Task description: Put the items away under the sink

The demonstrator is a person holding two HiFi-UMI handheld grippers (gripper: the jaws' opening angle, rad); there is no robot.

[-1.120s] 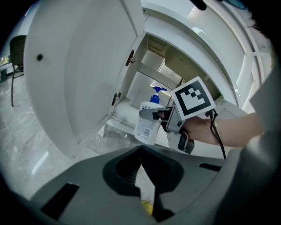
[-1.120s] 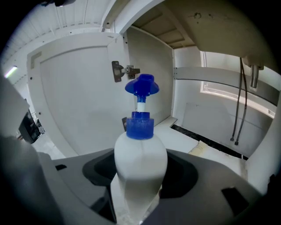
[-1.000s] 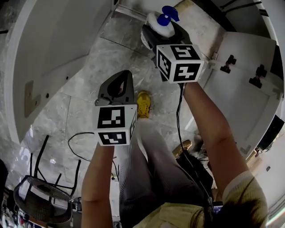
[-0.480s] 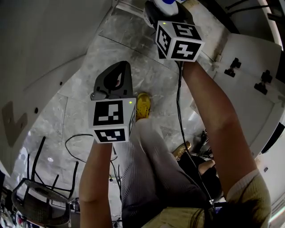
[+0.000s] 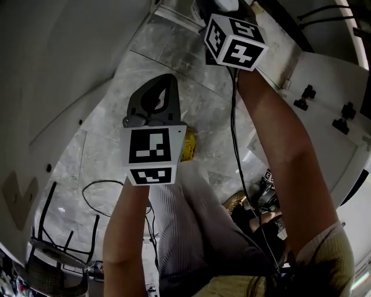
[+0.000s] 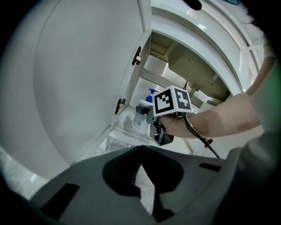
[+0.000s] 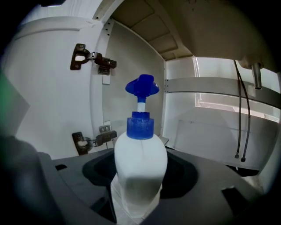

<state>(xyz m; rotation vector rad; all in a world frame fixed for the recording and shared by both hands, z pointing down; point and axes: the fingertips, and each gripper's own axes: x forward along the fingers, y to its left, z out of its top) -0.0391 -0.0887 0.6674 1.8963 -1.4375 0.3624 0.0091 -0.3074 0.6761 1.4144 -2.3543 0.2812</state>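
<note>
A white bottle with a blue pump head stands upright between the jaws of my right gripper, which is shut on its lower body. In the left gripper view the same bottle is held just inside the open under-sink cabinet, ahead of the right gripper's marker cube. In the head view my right gripper is at the top edge, and the bottle is almost hidden behind it. My left gripper hangs lower and to the left, over the floor, jaws shut with nothing between them.
The left cabinet door and the right door stand open. Door hinges lie left of the bottle, and two hoses hang at the cabinet's right. A yellow shoe, a floor cable and a wire chair lie below.
My right gripper has carried the bottle forward, towards the top of the head view and into the cabinet opening. The left gripper has barely shifted.
</note>
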